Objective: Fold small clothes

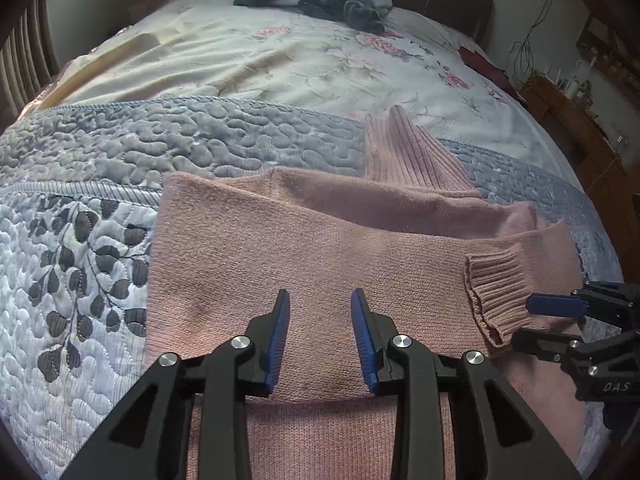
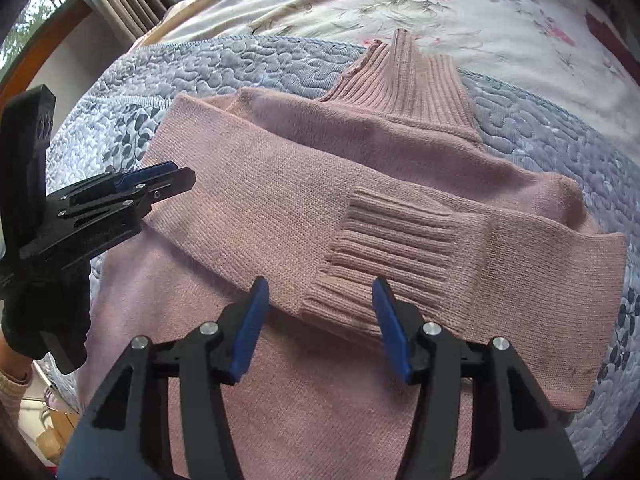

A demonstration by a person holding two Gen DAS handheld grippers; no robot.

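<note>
One pink knitted turtleneck sweater point(image 2: 360, 184) lies on the bed, with one ribbed roll collar point(image 2: 404, 84) and one ribbed sleeve cuff point(image 2: 384, 248) showing. Two black handheld grippers with blue finger pads are in view: the left gripper point(image 1: 320, 336) and the right gripper point(image 2: 318, 328), each with two fingers set apart. One gloved hand point(image 2: 44, 312) shows on the left gripper. One grey-blue quilted bedspread point(image 1: 120, 160) covers the bed, over one pale floral sheet point(image 1: 300, 64). One heap of dark grey cloth point(image 1: 316, 0) sits at the far end.
</note>
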